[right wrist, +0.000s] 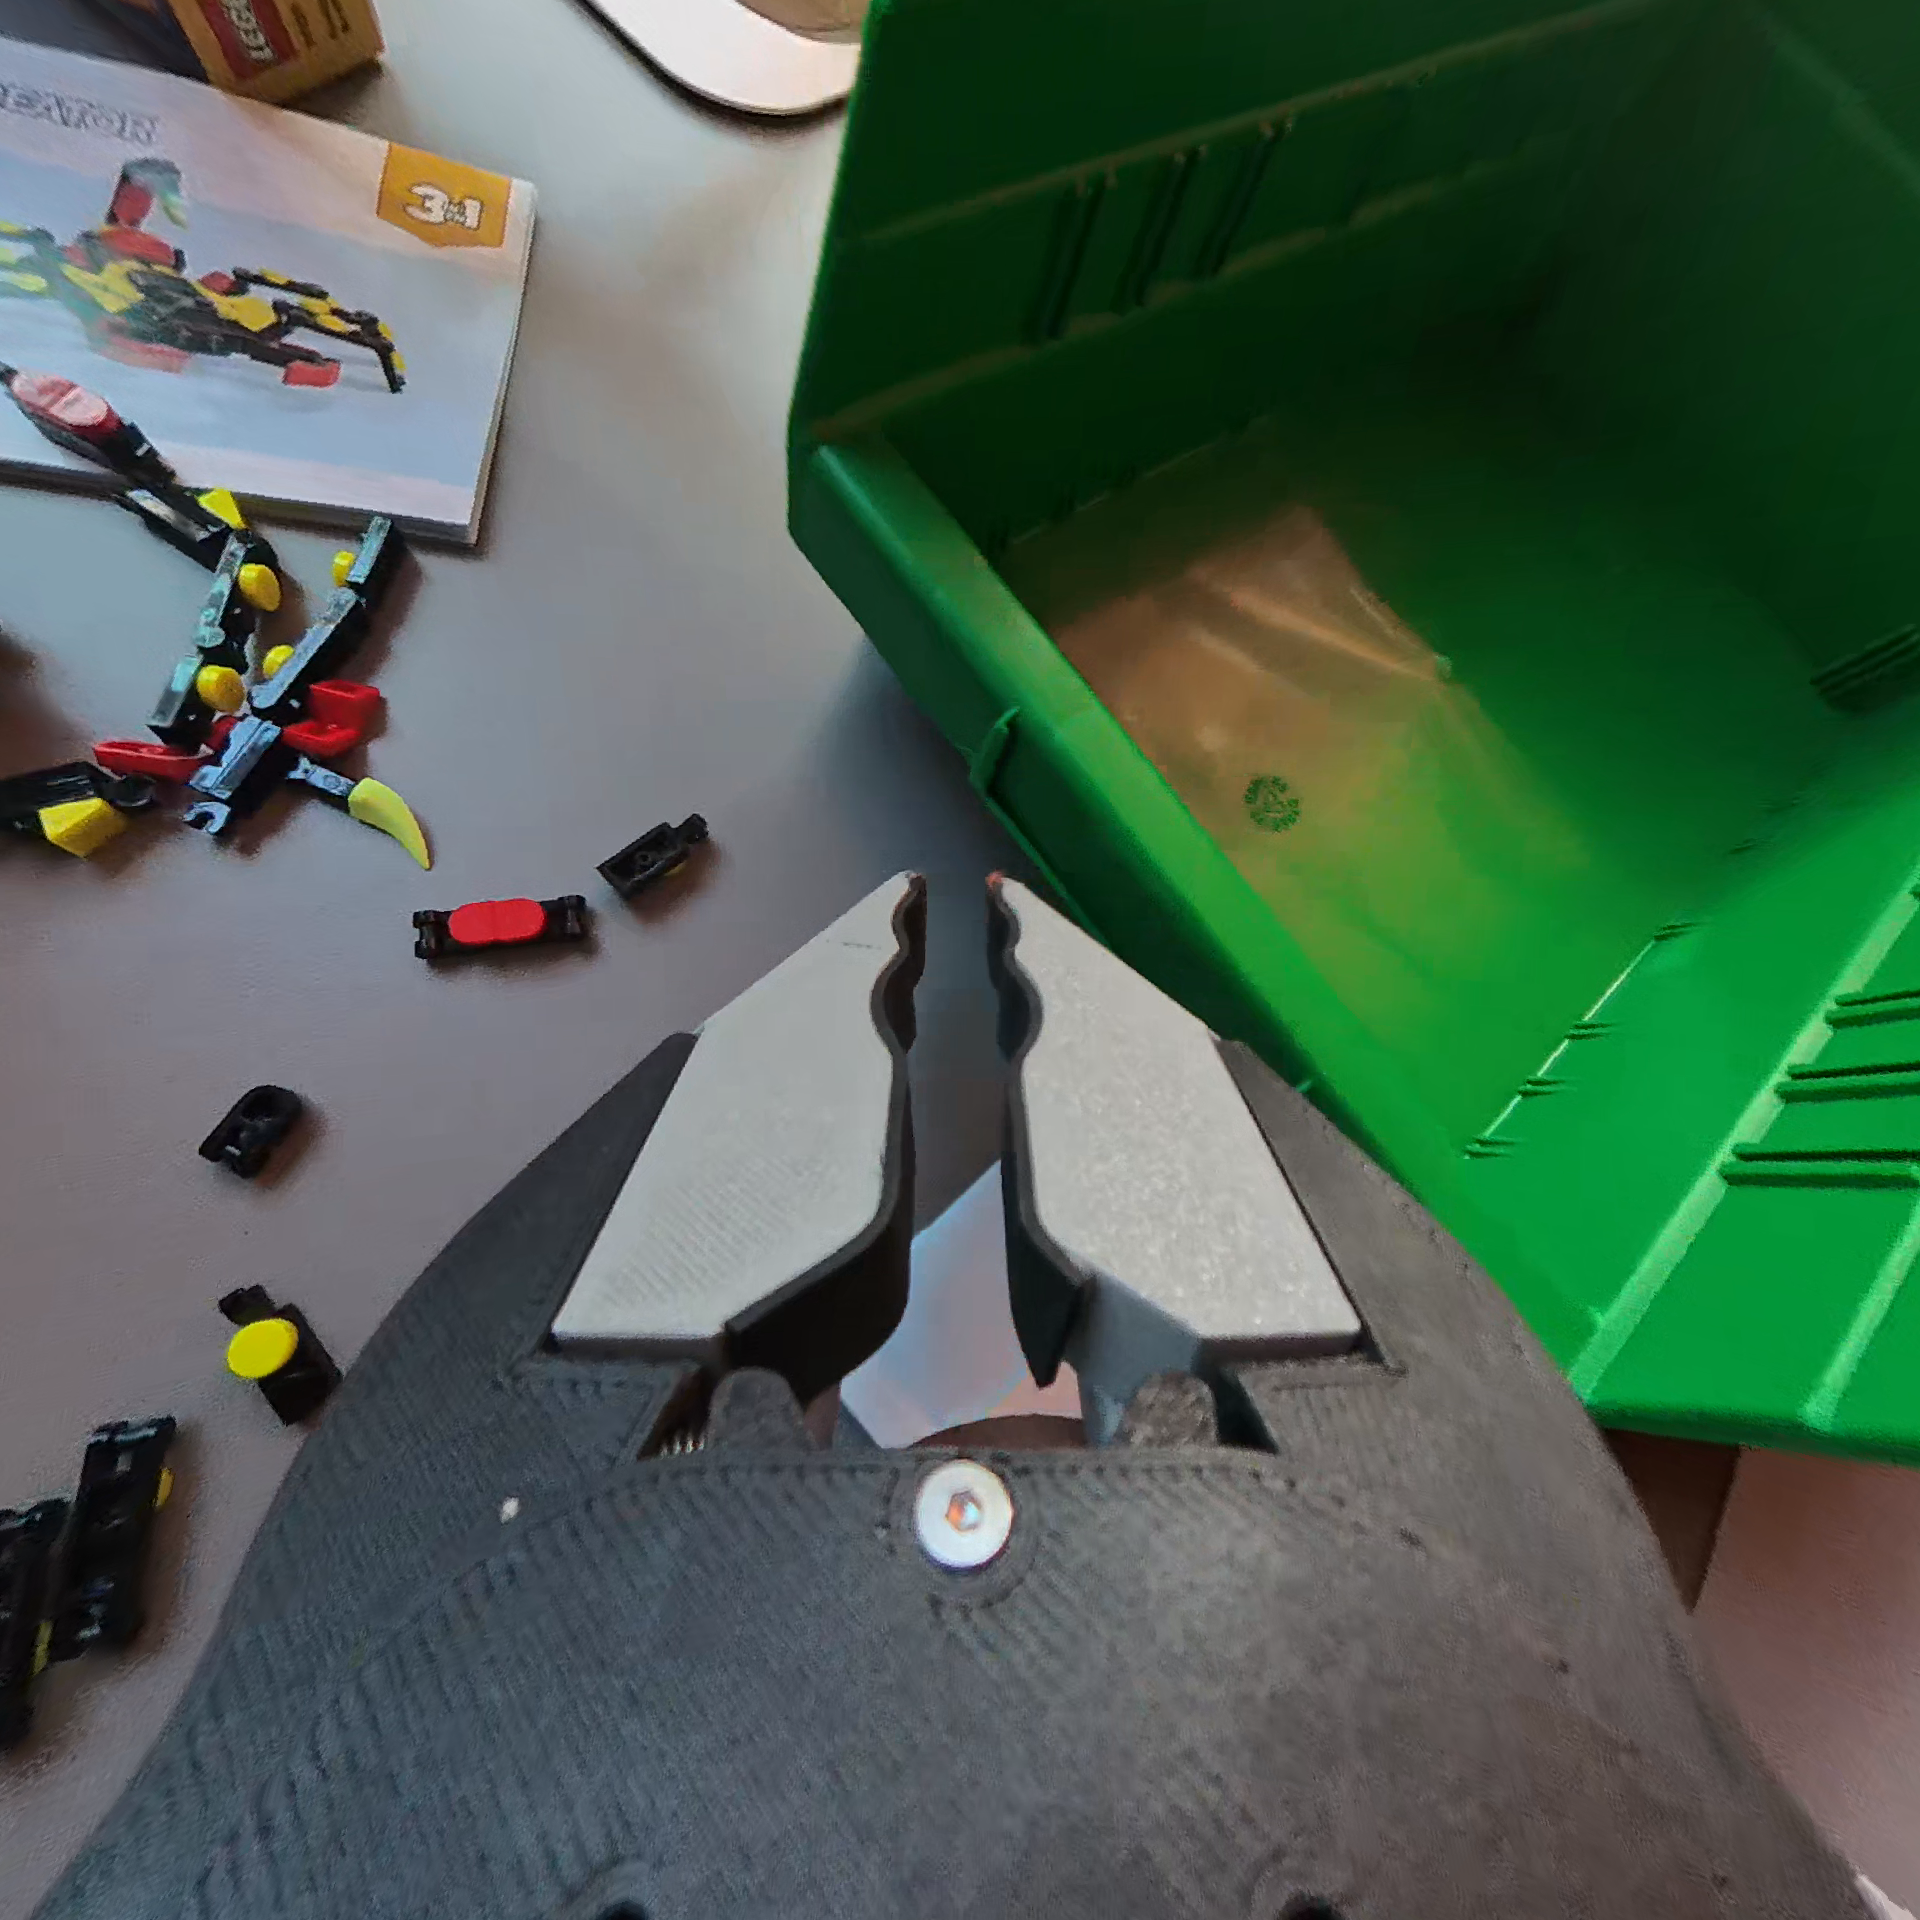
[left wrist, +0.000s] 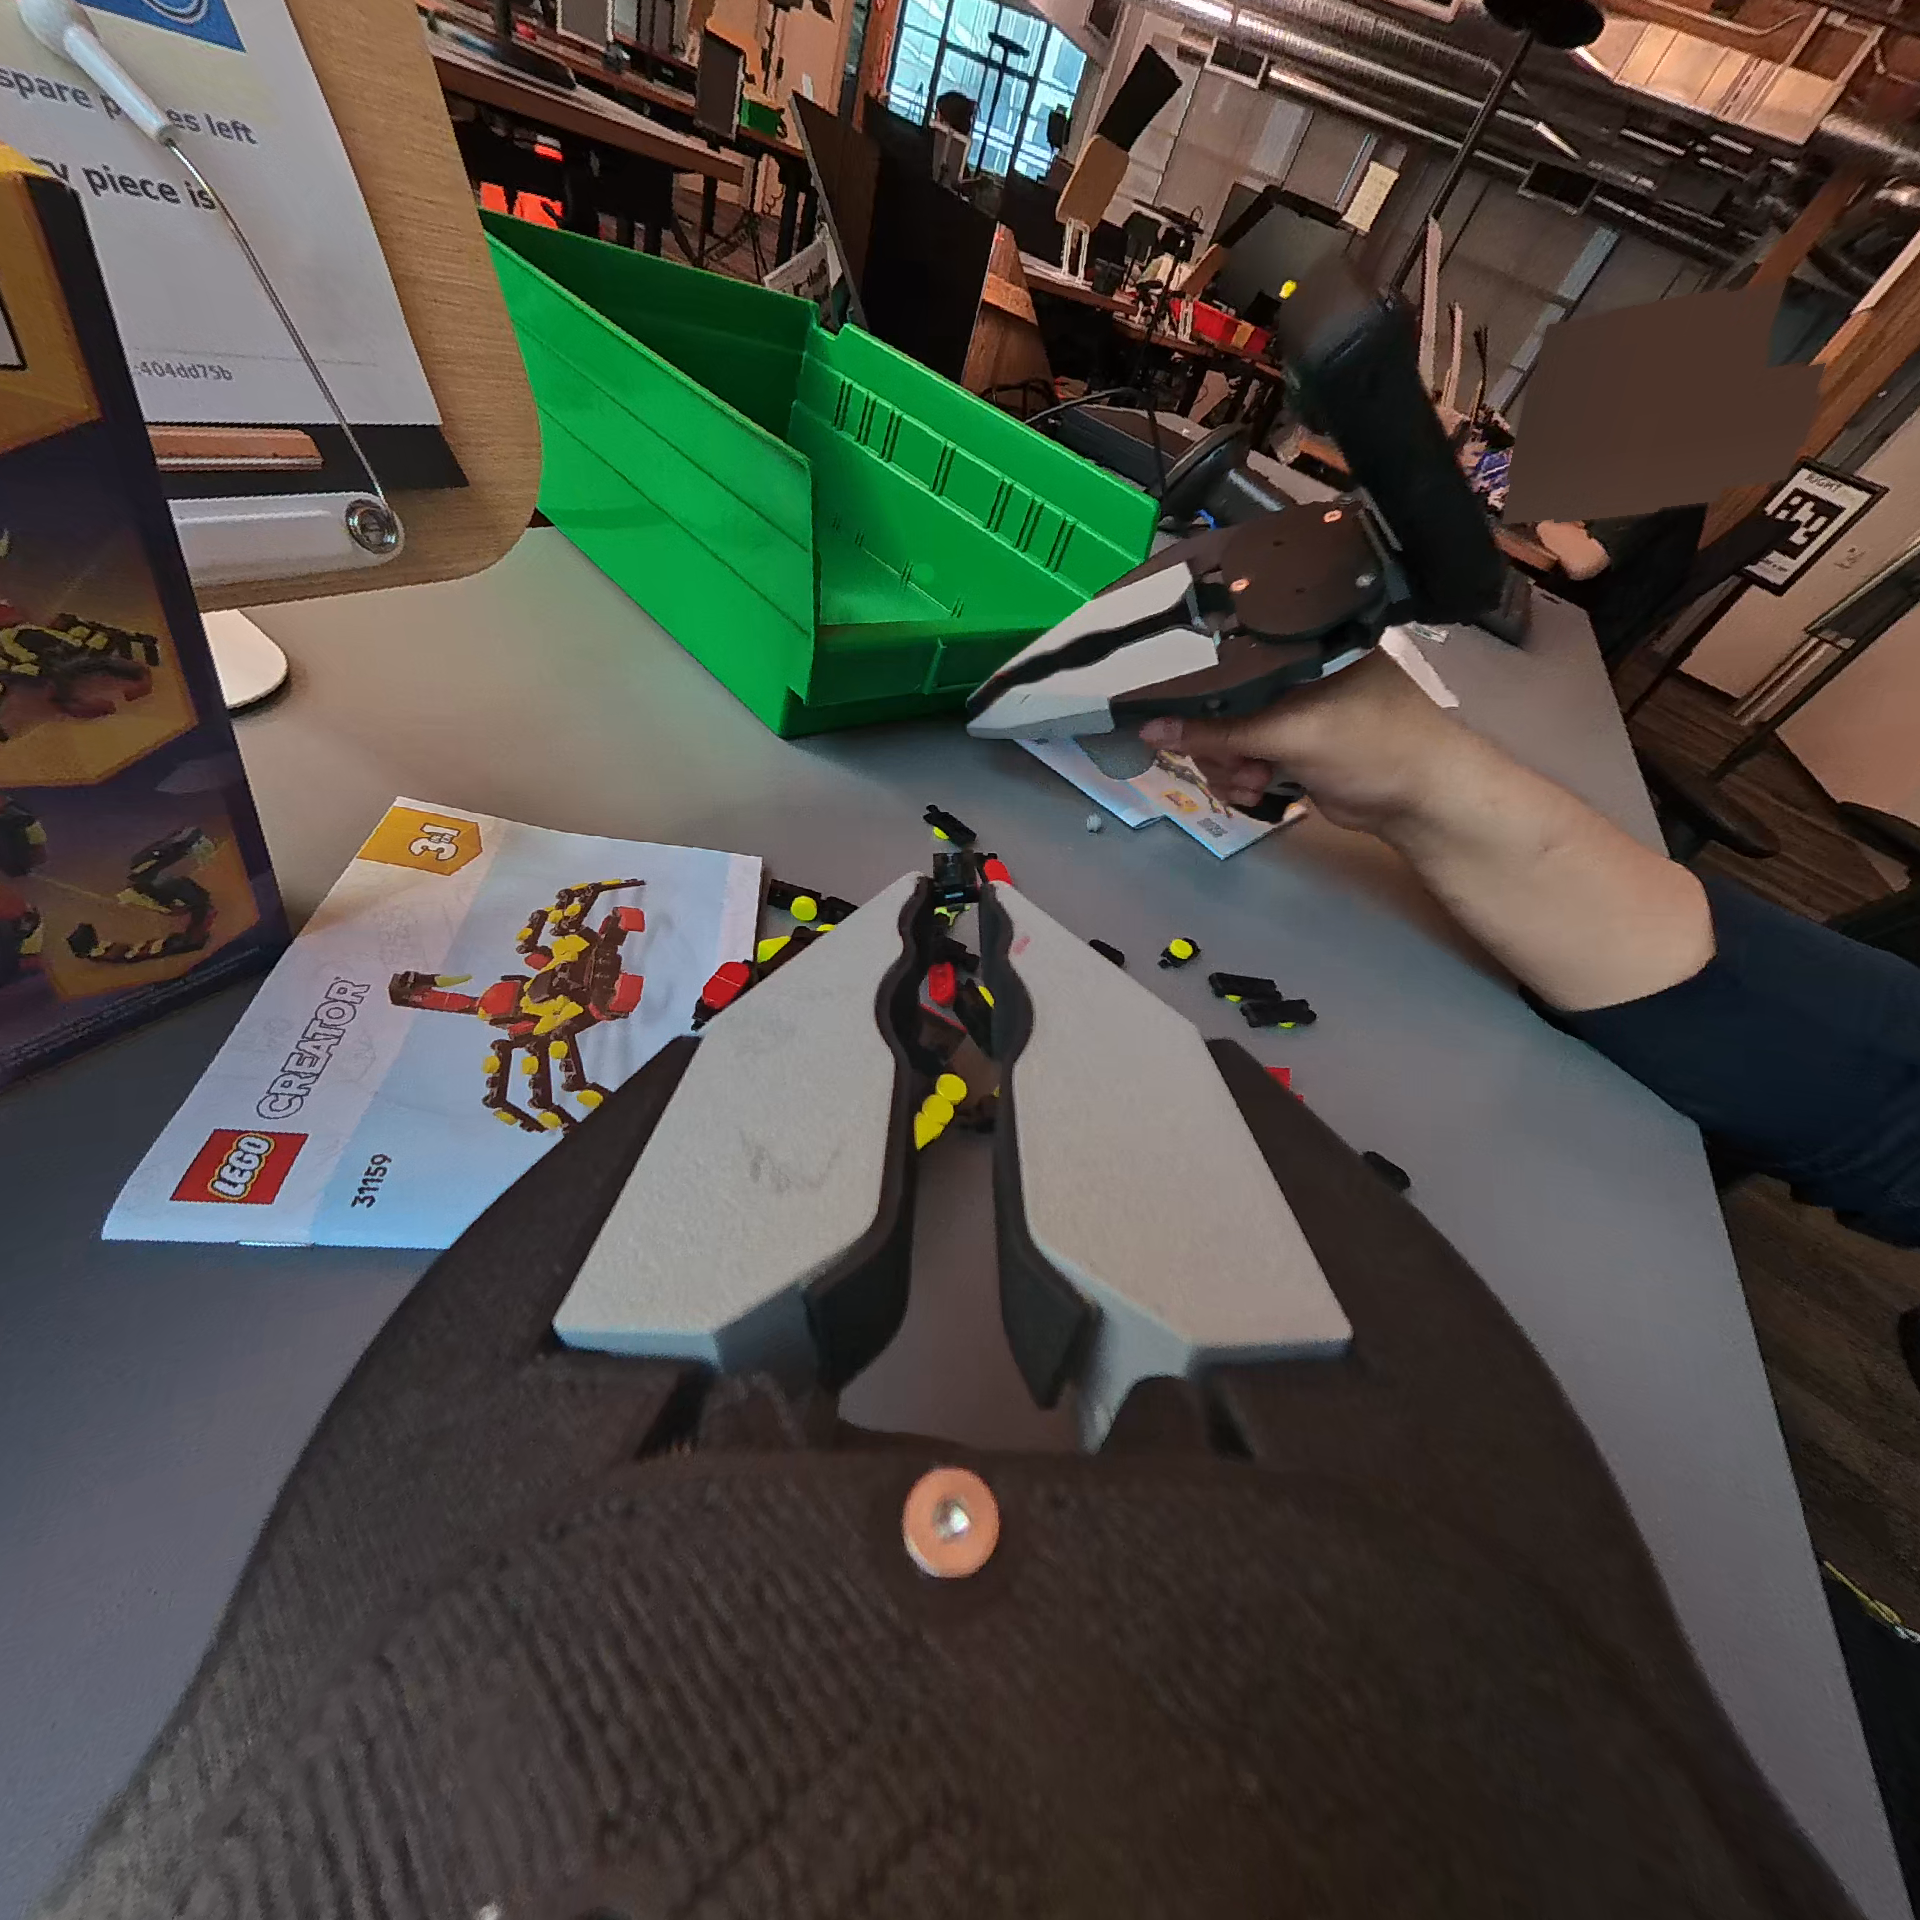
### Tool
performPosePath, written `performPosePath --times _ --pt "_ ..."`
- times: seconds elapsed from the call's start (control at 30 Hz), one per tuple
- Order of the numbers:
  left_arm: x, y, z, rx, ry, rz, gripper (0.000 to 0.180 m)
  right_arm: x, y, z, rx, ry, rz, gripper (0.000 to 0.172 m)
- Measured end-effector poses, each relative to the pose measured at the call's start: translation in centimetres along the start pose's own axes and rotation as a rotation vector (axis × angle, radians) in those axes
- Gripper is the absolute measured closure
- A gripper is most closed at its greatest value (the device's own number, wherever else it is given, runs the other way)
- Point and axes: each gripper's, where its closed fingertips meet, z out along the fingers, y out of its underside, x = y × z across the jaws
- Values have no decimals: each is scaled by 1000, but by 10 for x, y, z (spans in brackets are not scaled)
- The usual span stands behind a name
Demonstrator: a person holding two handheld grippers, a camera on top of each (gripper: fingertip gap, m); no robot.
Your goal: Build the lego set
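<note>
Fig.: My left hand-held gripper point(left wrist: 954, 885) pinching small black brick point(left wrist: 956, 869) above loose bricks point(left wrist: 1259, 1000) lying scattered on worktop point(left wrist: 623, 707). My right hand-held gripper point(right wrist: 954, 883) hovering, jaws narrow, gripping nothing, just beside green bin point(right wrist: 1091, 810).

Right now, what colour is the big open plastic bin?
Bright green; the open plastic bin shows best in the right wrist view.

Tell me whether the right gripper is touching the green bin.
Cannot tell. The right wrist view shows the right gripper beside the green bin, overlapping its wall; no plain gap.
</note>
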Motion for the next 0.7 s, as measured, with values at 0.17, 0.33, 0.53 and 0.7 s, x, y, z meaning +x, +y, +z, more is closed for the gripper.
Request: performPosePath --times 0.17,0.33,0.53,0.7 --pt "-2 -1 0 3 -10 -5 175 -16 -11 3 56 3 -37 165" --pt "-7 -3 -1 18 -31 -9 175 -16 -26 -1 150 61 -55 166" --pt "-7 -3 -1 15 -22 -20 175 -21 -35 -4 221 16 3 164" --pt "-5 -2 -1 11 -12 -12 175 -54 -57 -19 374 -172 -15 160"
